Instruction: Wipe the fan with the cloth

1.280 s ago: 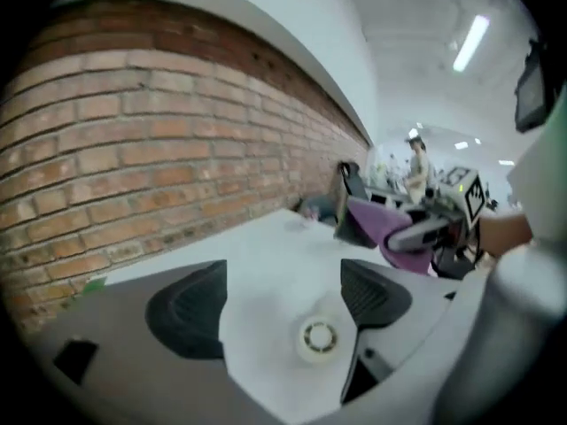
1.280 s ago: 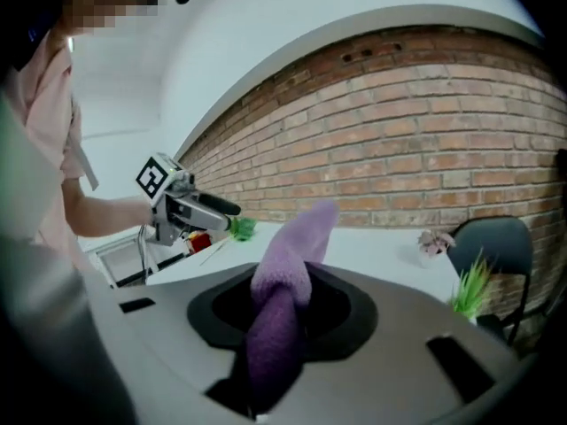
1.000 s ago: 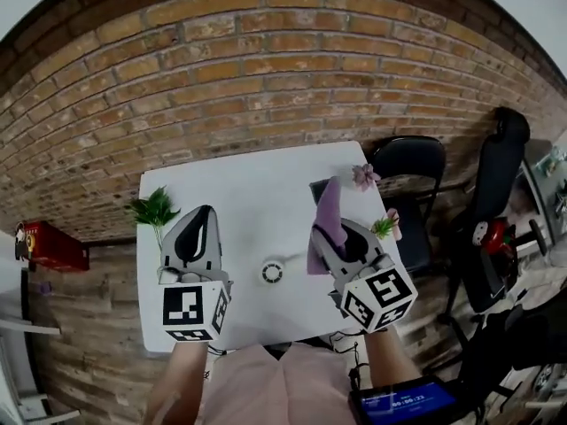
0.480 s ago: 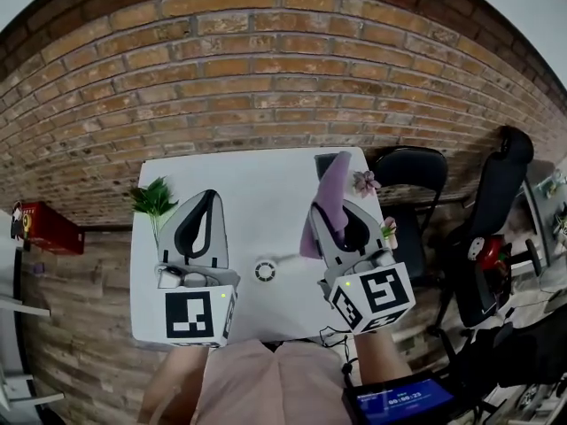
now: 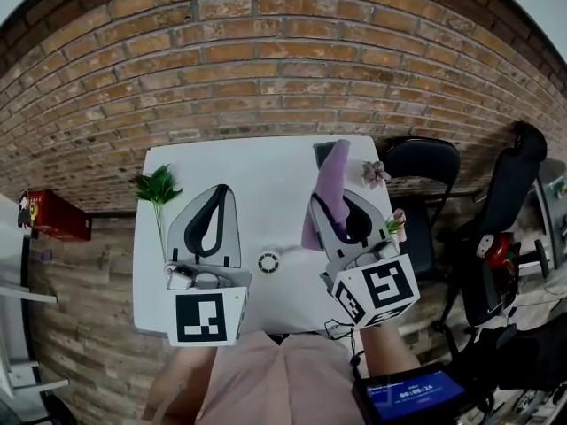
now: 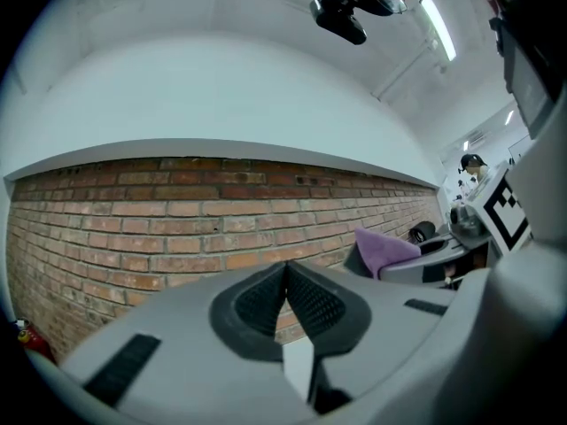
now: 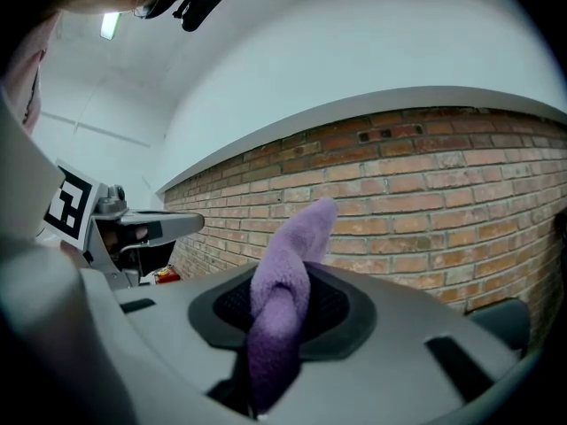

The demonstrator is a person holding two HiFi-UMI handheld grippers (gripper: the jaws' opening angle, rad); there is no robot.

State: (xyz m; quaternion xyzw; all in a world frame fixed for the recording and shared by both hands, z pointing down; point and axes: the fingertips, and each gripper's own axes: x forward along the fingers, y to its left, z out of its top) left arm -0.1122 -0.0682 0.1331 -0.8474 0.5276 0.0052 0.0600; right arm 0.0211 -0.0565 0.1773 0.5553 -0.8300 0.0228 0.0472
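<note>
1. the purple cloth [image 7: 306,228] is being pinched by the right gripper [image 7: 282,312]; its jaws have just been closing on it and are nearly together.
2. the left gripper [image 6: 285,290] is being held with its jaws fully together on nothing.
3. the fan [image 5: 268,262], small and round, is lying on the white table [image 5: 248,171] between the grippers, not being touched.
4. wiping is judged not yet begun; bringing the cloth to the fan and rubbing are being left.
5. no brand is being made out. only square markers [image 5: 210,317] are showing, and the blue screen [image 5: 412,395] at near right is too blurred to read.
</note>
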